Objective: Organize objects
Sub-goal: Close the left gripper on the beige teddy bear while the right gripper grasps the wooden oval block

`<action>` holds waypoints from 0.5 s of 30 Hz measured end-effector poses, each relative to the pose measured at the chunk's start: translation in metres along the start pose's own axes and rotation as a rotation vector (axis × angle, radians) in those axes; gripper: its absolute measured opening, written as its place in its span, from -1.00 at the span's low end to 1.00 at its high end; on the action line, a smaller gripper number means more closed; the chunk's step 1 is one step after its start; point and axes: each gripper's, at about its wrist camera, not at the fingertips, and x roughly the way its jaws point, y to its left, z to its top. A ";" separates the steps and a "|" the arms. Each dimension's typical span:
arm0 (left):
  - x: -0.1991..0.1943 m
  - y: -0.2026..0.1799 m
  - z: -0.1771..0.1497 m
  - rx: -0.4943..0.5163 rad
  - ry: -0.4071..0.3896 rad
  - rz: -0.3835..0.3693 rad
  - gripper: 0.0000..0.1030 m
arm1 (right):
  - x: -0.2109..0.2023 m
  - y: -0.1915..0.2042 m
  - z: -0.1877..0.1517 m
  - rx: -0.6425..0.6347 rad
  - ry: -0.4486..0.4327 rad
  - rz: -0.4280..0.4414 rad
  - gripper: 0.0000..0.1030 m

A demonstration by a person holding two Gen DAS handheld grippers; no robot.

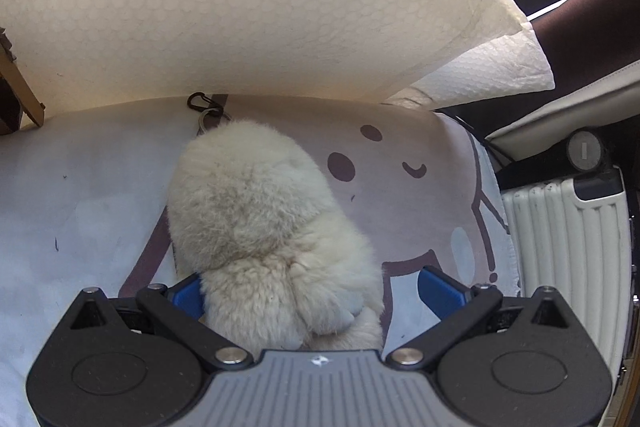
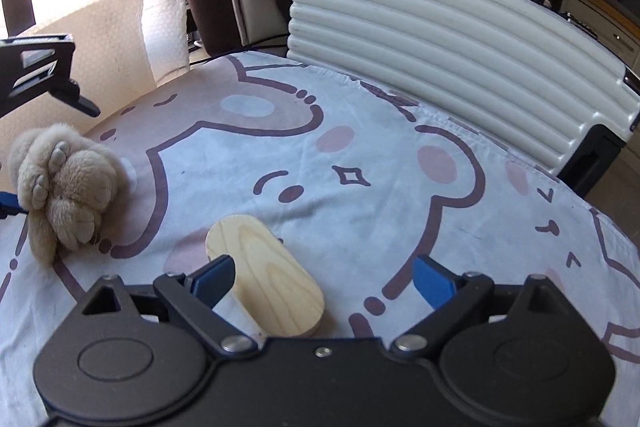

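Note:
A cream plush toy (image 1: 260,227) with a small carabiner clip (image 1: 200,102) lies on the cartoon-print sheet (image 1: 420,195). My left gripper (image 1: 316,293) is open, its blue fingers on either side of the toy's near end. The toy also shows in the right wrist view (image 2: 60,183) at the far left, with part of the left gripper above it. My right gripper (image 2: 324,281) is open over an oval wooden block (image 2: 268,279) that lies flat on the sheet (image 2: 360,155); the left finger overlaps the block.
A curved bubble-wrap sheet (image 1: 240,7) stands behind the toy and shows in the right wrist view (image 2: 120,35). A white ribbed suitcase (image 2: 440,55) lies along the sheet's far edge, also seen in the left wrist view (image 1: 560,247). A cardboard piece (image 1: 16,87) is at the left.

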 end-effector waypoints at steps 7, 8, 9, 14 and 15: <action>0.009 -0.007 -0.005 0.038 -0.037 0.084 1.00 | 0.009 0.018 -0.007 -0.091 0.012 0.039 0.75; 0.010 -0.007 -0.005 0.038 -0.041 0.093 1.00 | 0.009 0.021 -0.008 -0.104 0.019 0.046 0.72; 0.010 -0.007 -0.005 0.041 -0.045 0.104 1.00 | 0.009 0.023 -0.009 -0.118 0.024 0.053 0.69; 0.015 -0.010 -0.006 0.119 -0.045 0.161 0.98 | 0.008 0.033 -0.018 -0.154 0.049 0.067 0.49; 0.015 -0.011 -0.007 0.139 -0.042 0.170 0.97 | 0.007 0.033 -0.019 -0.149 0.046 0.064 0.49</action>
